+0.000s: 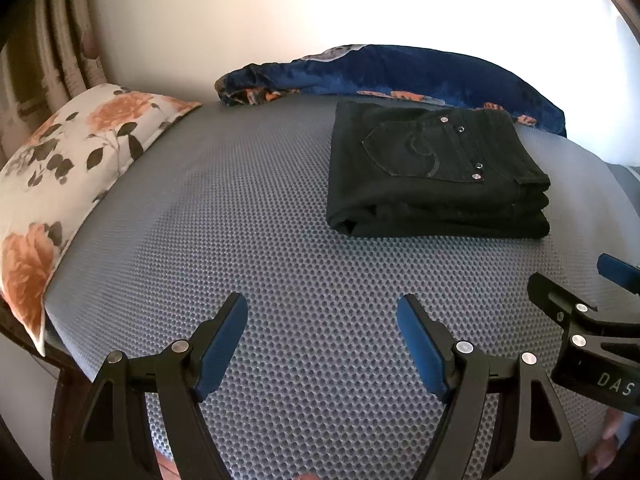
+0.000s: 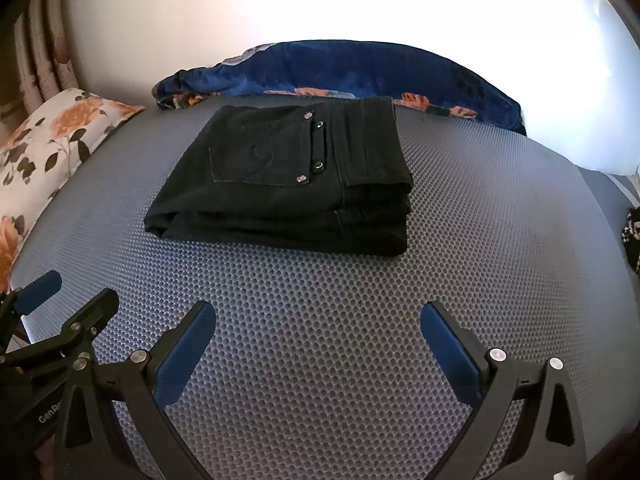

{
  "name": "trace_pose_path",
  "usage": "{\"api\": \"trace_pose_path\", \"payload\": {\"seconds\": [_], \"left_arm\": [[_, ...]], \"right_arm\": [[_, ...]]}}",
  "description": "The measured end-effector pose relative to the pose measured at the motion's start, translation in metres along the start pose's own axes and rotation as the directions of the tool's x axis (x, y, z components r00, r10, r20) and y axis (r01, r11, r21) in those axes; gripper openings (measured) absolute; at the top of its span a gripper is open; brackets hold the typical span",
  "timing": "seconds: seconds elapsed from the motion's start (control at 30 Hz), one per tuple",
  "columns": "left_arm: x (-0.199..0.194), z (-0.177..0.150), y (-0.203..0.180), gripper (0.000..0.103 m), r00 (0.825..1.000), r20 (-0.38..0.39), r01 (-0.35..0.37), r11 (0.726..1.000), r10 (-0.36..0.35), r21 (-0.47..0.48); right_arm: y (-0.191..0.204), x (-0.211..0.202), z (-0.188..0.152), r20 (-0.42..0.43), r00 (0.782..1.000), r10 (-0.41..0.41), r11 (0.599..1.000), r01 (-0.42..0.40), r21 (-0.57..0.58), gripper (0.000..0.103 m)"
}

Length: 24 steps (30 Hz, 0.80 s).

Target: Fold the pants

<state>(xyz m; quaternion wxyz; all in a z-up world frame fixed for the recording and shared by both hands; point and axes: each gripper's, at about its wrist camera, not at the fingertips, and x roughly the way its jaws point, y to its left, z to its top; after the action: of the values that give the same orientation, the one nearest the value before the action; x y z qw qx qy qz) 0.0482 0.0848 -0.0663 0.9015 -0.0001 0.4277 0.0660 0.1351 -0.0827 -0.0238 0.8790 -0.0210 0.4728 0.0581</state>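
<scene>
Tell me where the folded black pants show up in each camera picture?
Left wrist view: black pants right of centre, upper half.
Right wrist view: black pants near centre, slightly left.
Shared landmark: the blue floral blanket lies just behind them in both.

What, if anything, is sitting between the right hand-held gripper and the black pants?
Nothing visible. Only bare grey mat lies between the open right hand-held gripper and the folded pants. The left hand-held gripper sits off to the side.
</scene>
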Motion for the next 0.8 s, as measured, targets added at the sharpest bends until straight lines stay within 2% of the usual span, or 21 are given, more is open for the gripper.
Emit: {"api": "trace_pose_path", "payload": {"seconds": [0.8], "left_arm": [[0.0060, -0.0039, -0.0032, 0.078, 1.000, -0.015, 0.002, 1.000, -0.002, 0.006]], "right_arm": [[0.0002, 0.0081, -0.0047, -0.024, 1.000, -0.003, 1.000, 0.003, 0.006, 0.101]]}}
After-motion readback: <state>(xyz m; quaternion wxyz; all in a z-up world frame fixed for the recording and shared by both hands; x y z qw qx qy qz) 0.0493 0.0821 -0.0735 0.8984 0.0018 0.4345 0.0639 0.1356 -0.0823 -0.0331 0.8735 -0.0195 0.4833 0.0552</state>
